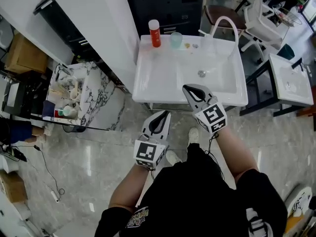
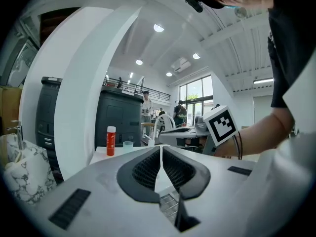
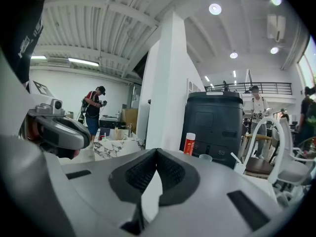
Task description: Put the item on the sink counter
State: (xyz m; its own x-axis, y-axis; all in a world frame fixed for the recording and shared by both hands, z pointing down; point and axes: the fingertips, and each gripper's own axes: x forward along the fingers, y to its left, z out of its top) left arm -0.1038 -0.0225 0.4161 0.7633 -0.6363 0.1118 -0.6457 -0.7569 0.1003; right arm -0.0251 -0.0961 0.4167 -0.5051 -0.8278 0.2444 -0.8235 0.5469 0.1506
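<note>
Head view: left gripper (image 1: 166, 114) and right gripper (image 1: 186, 88) pinched closed, nothing between jaws, near sink (image 1: 144, 78) front edge; red bottle (image 1: 154, 33), cup (image 1: 176, 39) at 12 o'clock.

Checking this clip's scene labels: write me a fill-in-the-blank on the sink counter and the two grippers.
In the head view, the red bottle with a white cap stands on the white ceramic sink counter directly ___ of the pale translucent cup.
The left gripper and right gripper both have their jaws ___, with nothing between them.
The white arched faucet rises toward the counter's back ___ corner.
Missing words: left; shut; right.
</note>
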